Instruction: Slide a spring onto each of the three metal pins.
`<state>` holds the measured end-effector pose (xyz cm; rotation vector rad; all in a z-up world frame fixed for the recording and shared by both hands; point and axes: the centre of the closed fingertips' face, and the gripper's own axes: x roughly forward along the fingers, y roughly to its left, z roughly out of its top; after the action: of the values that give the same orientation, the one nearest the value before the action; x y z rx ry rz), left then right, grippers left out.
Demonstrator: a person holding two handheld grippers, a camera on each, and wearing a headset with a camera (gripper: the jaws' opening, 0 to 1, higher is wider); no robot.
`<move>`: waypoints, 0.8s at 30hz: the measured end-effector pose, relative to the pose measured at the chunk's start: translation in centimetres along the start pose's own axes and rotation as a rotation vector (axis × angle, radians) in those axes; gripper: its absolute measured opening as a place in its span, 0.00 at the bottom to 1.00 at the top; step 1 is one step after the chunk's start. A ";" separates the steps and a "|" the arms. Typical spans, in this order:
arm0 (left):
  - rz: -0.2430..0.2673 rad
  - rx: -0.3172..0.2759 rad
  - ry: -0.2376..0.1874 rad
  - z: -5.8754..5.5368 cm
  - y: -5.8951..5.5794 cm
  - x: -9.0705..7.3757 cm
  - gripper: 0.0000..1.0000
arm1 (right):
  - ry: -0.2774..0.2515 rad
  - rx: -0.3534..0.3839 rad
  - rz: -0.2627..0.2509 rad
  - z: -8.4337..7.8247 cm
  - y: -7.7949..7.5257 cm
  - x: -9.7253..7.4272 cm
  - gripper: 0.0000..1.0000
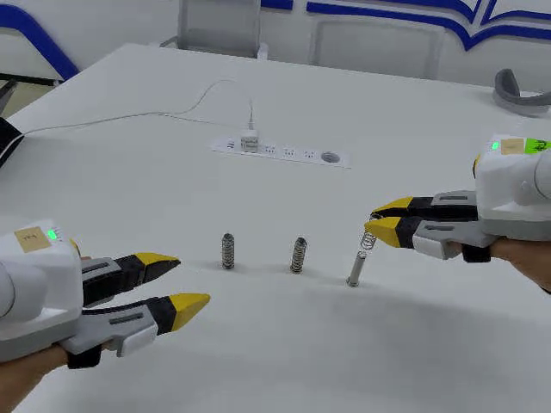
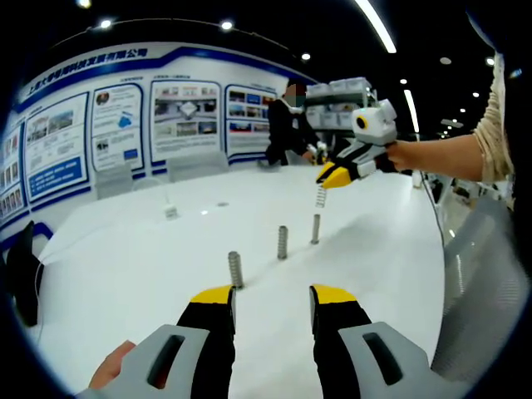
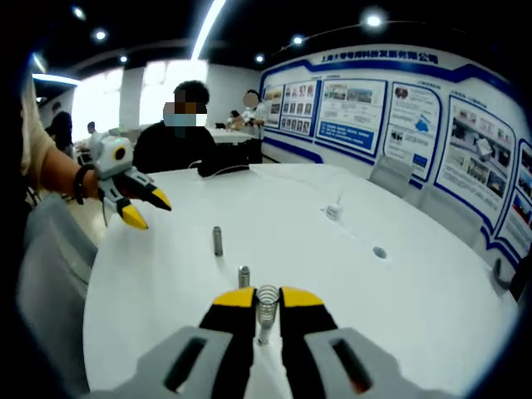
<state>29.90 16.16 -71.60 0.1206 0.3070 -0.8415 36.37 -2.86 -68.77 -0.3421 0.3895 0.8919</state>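
Three metal pins stand in a row on the white table (image 1: 129, 172). The left pin (image 1: 228, 250) and the middle pin (image 1: 298, 255) each carry a spring. The right pin (image 1: 354, 269) is bare. My right gripper (image 1: 379, 220) is shut on a spring (image 1: 368, 241), which hangs just above that pin's top. Its own view shows the spring (image 3: 267, 307) pinched between the yellow tips, with the pin (image 3: 263, 337) below. My left gripper (image 1: 179, 280) rests open and holds nothing, left of the row. In its view the three pins (image 2: 283, 242) lie ahead of the left gripper (image 2: 273, 295).
A white power strip (image 1: 280, 151) with a plug (image 1: 250, 140) and cable lies behind the pins. Chairs (image 1: 219, 26) stand at the far edge. A grey object (image 1: 521, 90) sits at the far right. People (image 3: 187, 125) sit beyond the table.
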 end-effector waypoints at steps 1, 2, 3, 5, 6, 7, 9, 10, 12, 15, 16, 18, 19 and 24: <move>0.003 -0.003 -0.001 0.0 0.1 0.0 0.37 | 0.001 0.006 -0.001 -0.2 0.0 0.1 0.12; 0.007 -0.007 -0.002 0.0 0.3 -0.1 0.37 | 0.002 0.011 -0.003 -0.3 -0.1 0.1 0.12; 0.008 -0.010 -0.002 0.0 0.3 -0.1 0.37 | 0.004 0.016 -0.004 -0.5 -0.1 0.2 0.12; 0.012 -0.013 -0.004 0.1 0.5 -0.1 0.37 | 0.002 0.022 -0.004 -0.6 -0.1 0.2 0.12; 0.012 -0.013 -0.005 0.1 0.5 -0.1 0.36 | 0.003 0.023 -0.003 -0.6 -0.1 0.3 0.12; 0.014 -0.014 -0.005 0.1 0.6 -0.1 0.36 | 0.004 0.022 -0.002 -0.6 -0.1 0.3 0.12; 0.016 -0.016 -0.004 0.1 0.7 -0.1 0.36 | 0.002 0.023 -0.002 -0.7 0.0 0.4 0.12; 0.016 -0.017 -0.005 0.1 0.7 -0.1 0.35 | 0.002 0.024 -0.002 -0.7 0.0 0.5 0.12; 0.016 -0.017 -0.005 0.1 0.8 -0.1 0.35 | 0.003 0.026 -0.002 -0.8 0.0 0.6 0.12; 0.017 -0.017 -0.007 0.2 0.8 -0.1 0.36 | 0.008 0.029 -0.001 -1.0 0.0 0.8 0.12; 0.018 -0.018 -0.007 0.2 0.8 0.0 0.36 | 0.007 0.031 -0.003 -1.1 0.0 0.8 0.12; 0.018 -0.019 -0.007 0.2 0.9 0.0 0.36 | 0.008 0.033 -0.005 -1.2 -0.1 0.9 0.12; 0.017 -0.019 -0.007 0.2 0.9 0.0 0.36 | 0.010 0.034 -0.005 -1.4 -0.1 1.0 0.12; 0.018 -0.023 -0.008 0.2 1.0 0.0 0.39 | 0.019 0.035 -0.008 -2.0 0.0 1.4 0.12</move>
<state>30.70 16.76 -71.48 0.0990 0.3079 -0.8203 36.80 -2.77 -71.21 -0.3198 0.4203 0.8736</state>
